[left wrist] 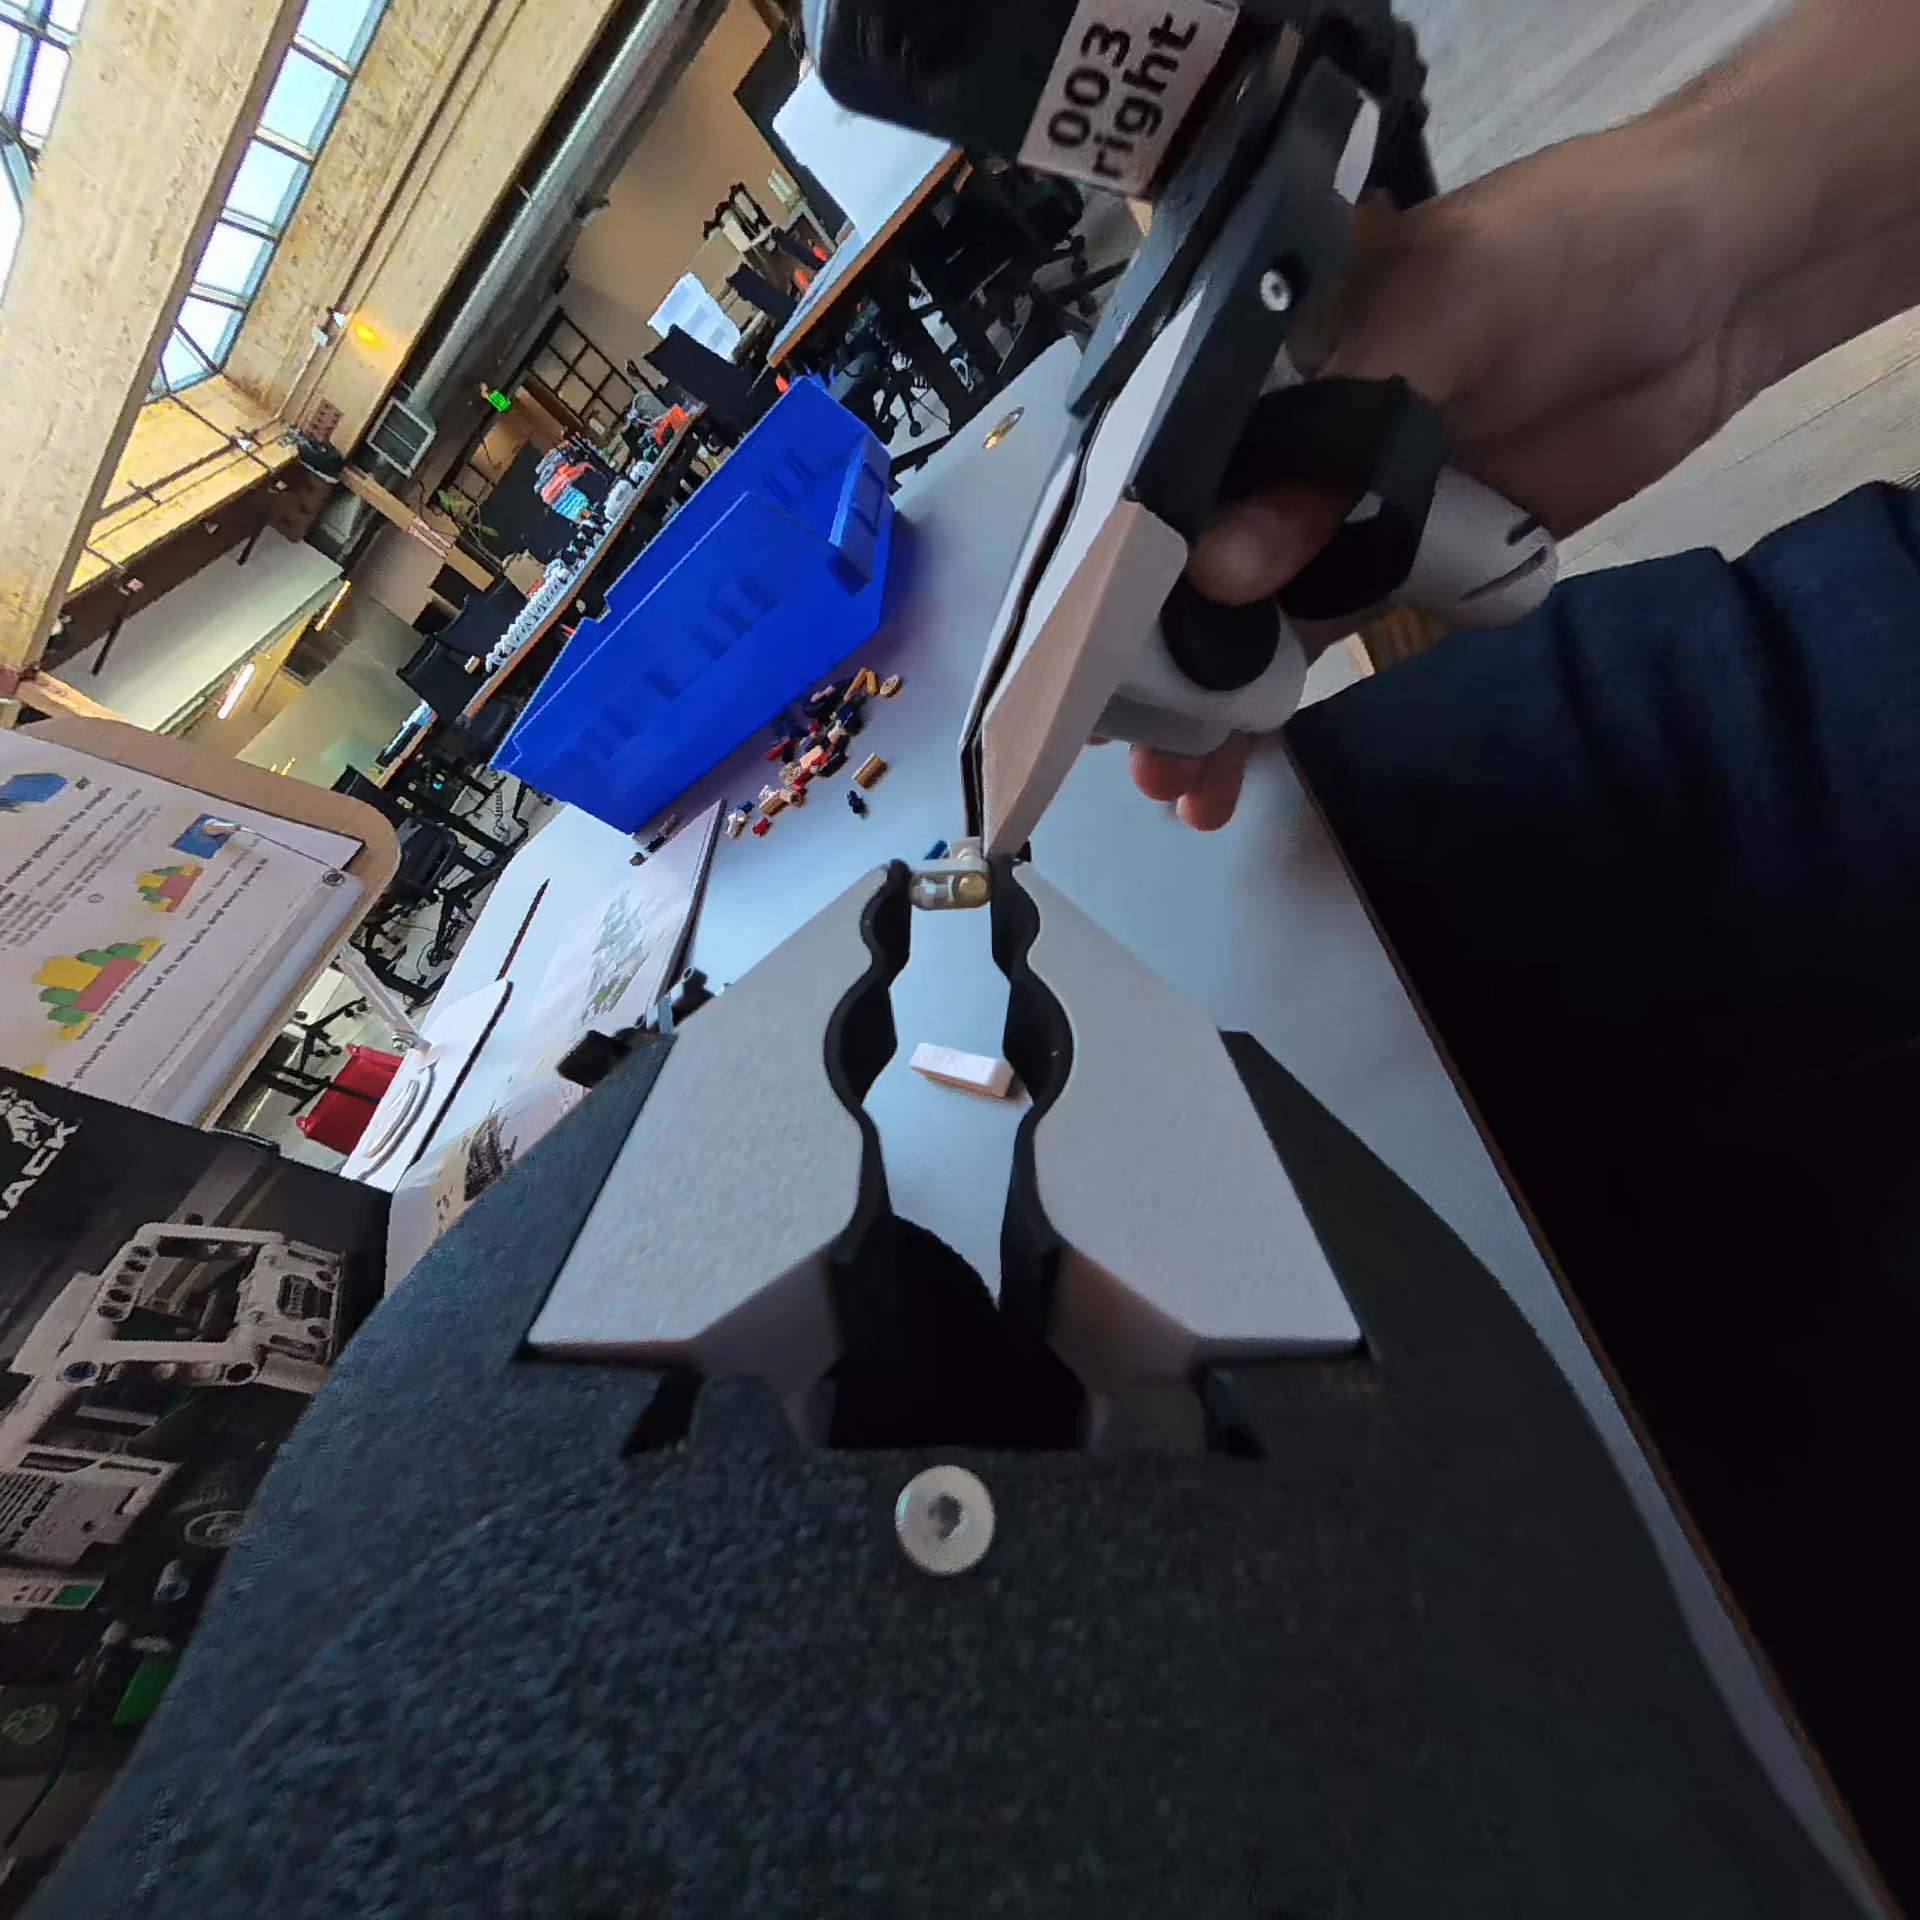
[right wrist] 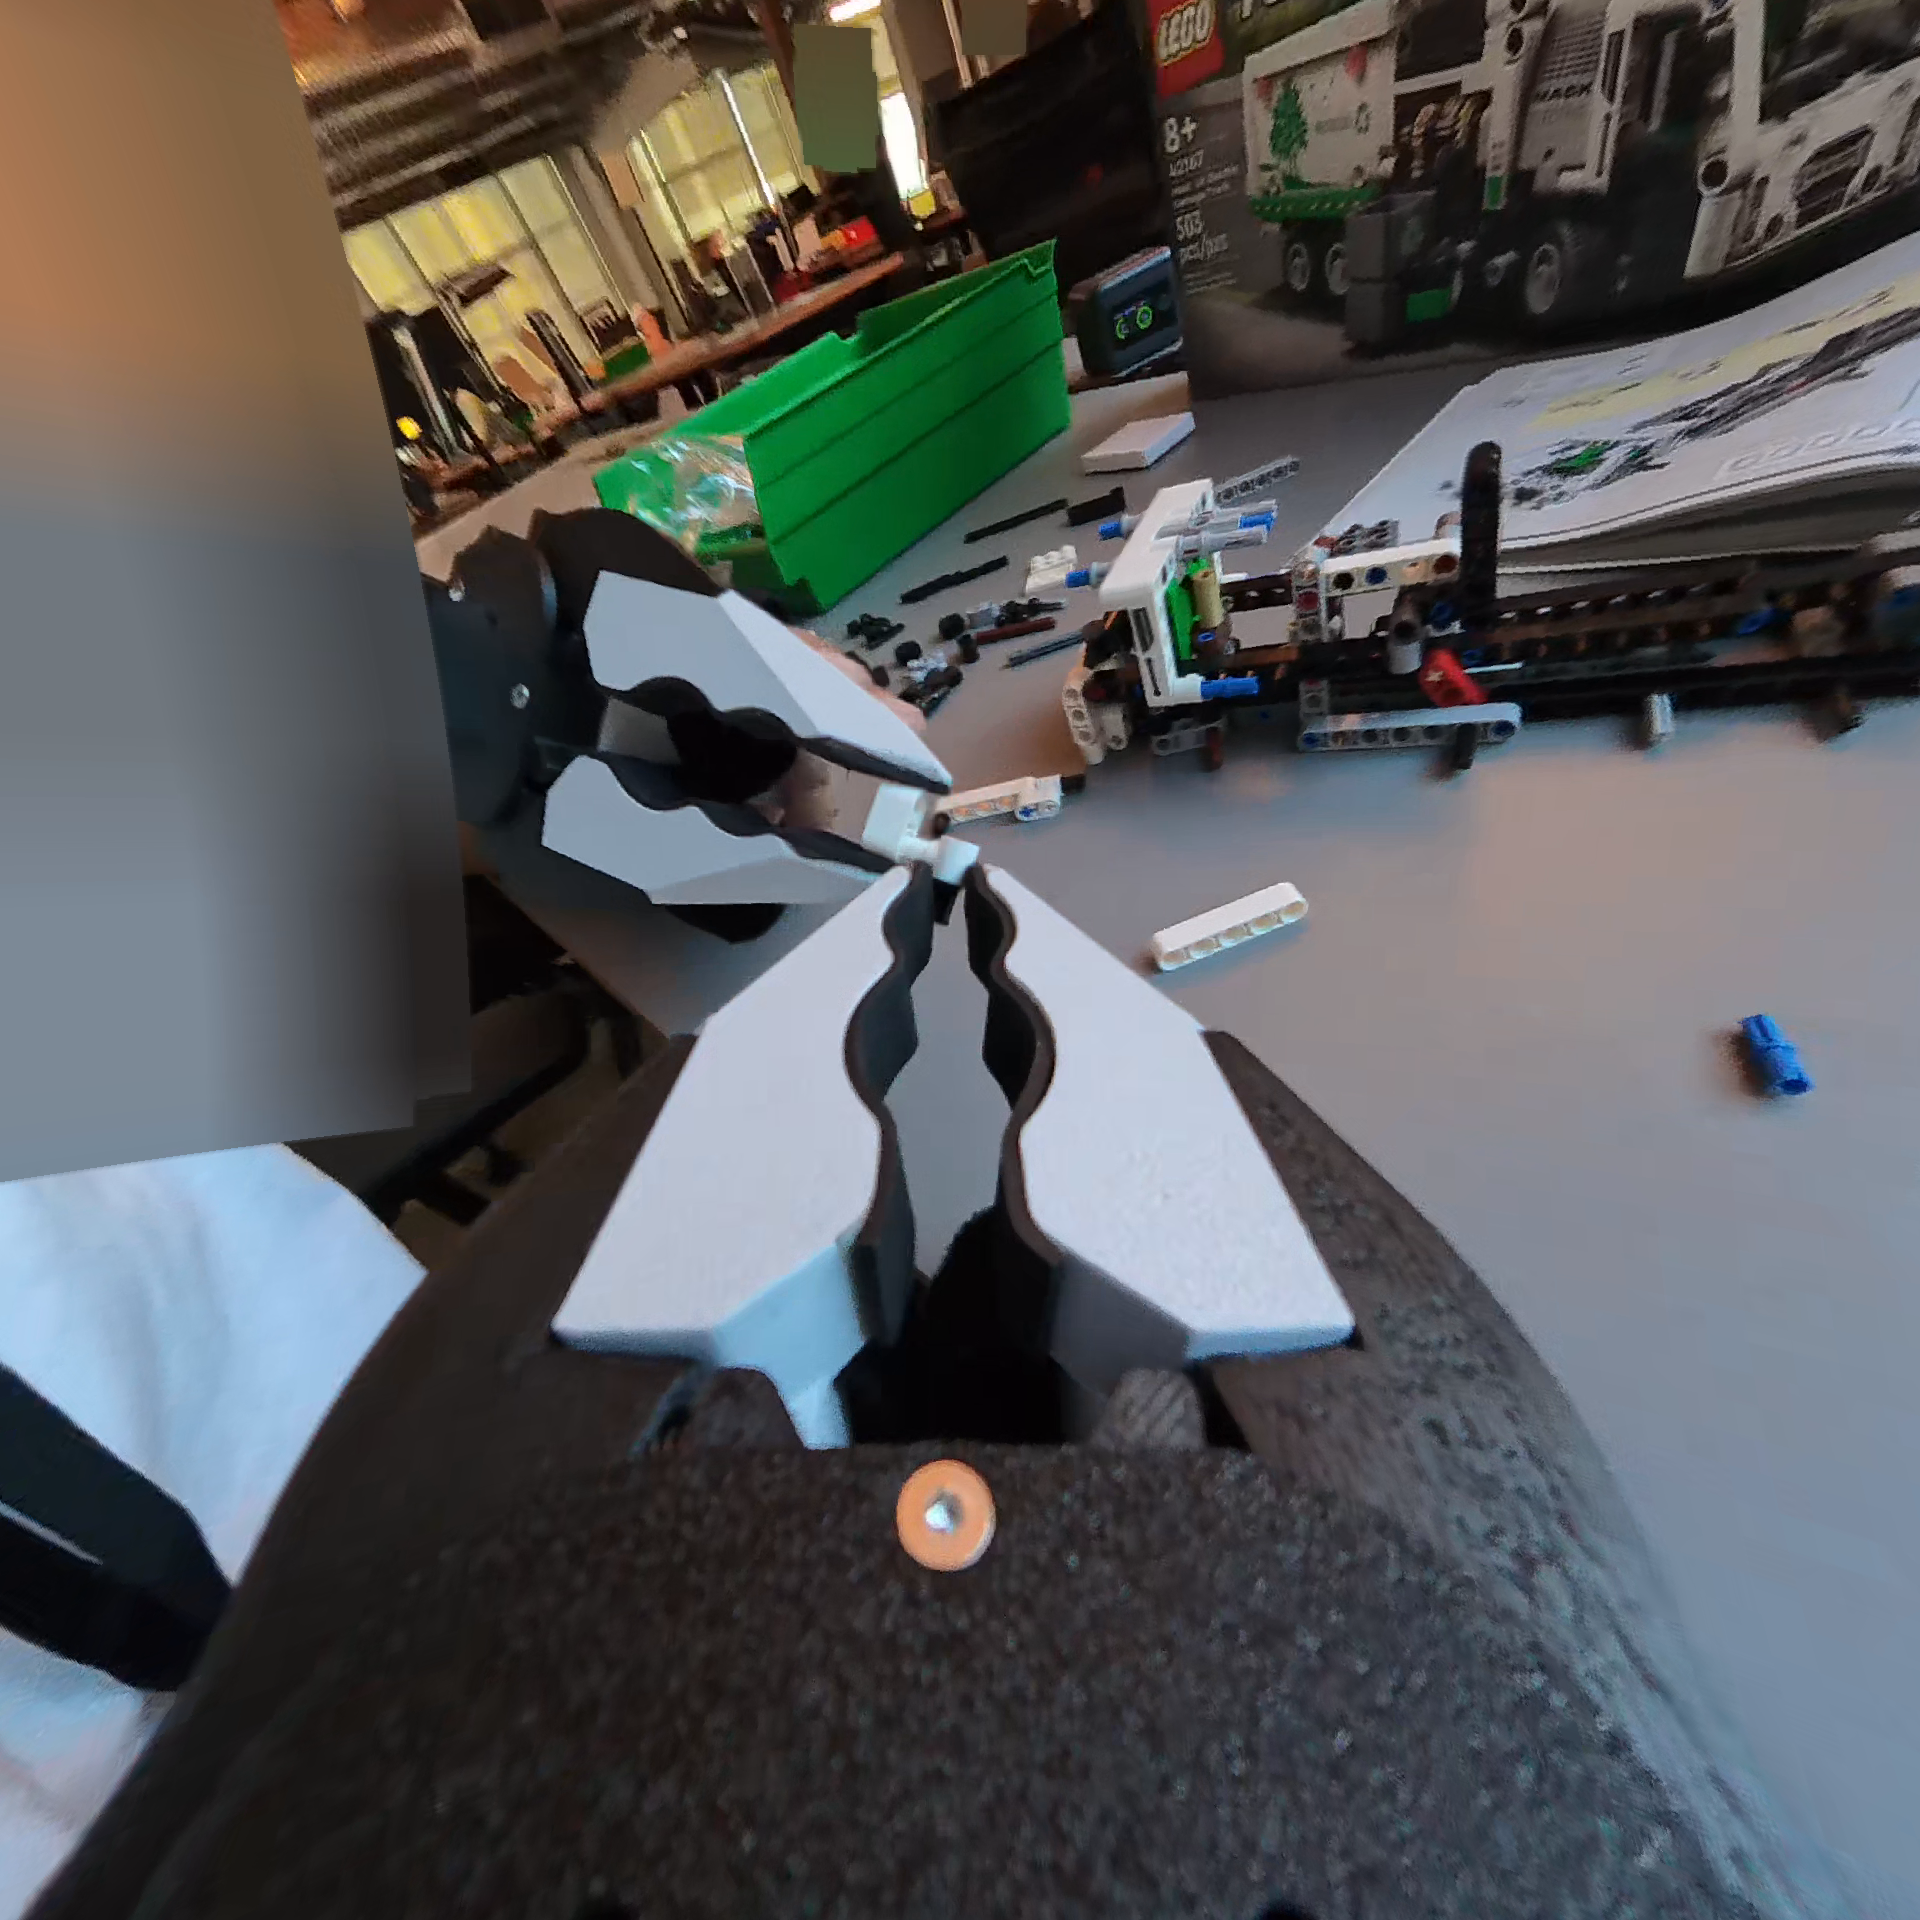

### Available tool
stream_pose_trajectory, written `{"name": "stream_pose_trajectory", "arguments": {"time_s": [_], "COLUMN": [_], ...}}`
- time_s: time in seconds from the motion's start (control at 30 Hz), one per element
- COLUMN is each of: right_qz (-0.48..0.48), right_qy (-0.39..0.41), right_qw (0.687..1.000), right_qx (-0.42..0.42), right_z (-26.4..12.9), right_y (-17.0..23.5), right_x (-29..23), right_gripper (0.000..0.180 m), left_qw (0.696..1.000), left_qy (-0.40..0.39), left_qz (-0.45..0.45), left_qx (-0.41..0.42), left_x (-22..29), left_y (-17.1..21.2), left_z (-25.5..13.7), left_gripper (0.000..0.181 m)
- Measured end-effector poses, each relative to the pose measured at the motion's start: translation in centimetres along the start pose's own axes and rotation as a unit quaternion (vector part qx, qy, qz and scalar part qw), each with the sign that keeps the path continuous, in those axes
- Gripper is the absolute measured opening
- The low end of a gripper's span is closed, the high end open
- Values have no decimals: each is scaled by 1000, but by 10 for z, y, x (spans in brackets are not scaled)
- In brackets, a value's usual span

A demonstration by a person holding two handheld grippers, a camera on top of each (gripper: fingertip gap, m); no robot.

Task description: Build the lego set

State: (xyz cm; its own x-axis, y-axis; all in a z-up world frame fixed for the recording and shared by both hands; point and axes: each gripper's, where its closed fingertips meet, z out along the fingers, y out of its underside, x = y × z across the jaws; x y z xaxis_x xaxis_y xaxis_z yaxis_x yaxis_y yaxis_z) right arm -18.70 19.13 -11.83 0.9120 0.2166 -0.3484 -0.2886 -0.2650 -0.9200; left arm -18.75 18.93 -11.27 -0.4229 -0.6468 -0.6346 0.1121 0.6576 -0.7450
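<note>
My left gripper (left wrist: 952,879) is shut on a small white connector (left wrist: 940,886) and holds it above the grey table (left wrist: 1195,935). My right gripper (right wrist: 945,885) meets it tip to tip. It is shut on a small black pin (right wrist: 947,902) at the connector's end (right wrist: 954,854). In the right wrist view, the left gripper (right wrist: 912,821) comes in from the left. In the left wrist view, the right gripper (left wrist: 992,847) comes down from the upper right. The partly built truck chassis (right wrist: 1351,644) lies farther back on the table.
A white beam (right wrist: 1231,925) and a blue pin (right wrist: 1775,1055) lie loose on the table. A green bin (right wrist: 883,436), the set's box (right wrist: 1558,156) and an open instruction booklet (right wrist: 1714,436) stand behind. A blue bin (left wrist: 717,623) and a heap of small pieces (left wrist: 821,738) lie opposite. My left and right fingertips are right by each other.
</note>
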Motion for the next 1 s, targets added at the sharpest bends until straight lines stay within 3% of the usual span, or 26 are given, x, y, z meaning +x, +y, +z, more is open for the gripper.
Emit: {"name": "stream_pose_trajectory", "arguments": {"time_s": [0.73, 1.0], "right_qz": [21, -8], "right_qy": [-47, -19], "right_qw": [999, 1000], "right_qx": [8, -22], "right_z": [-4, 0], "right_y": [1, 6], "right_x": [-9, -1], "right_gripper": [4, 5], "left_qw": [998, 1000], "left_qy": [35, 19], "left_qz": [-29, 24], "left_qx": [32, -4], "left_x": [6, 6], "left_y": [-8, 1], "left_z": [-2, 1], "left_gripper": [12, 13]}}
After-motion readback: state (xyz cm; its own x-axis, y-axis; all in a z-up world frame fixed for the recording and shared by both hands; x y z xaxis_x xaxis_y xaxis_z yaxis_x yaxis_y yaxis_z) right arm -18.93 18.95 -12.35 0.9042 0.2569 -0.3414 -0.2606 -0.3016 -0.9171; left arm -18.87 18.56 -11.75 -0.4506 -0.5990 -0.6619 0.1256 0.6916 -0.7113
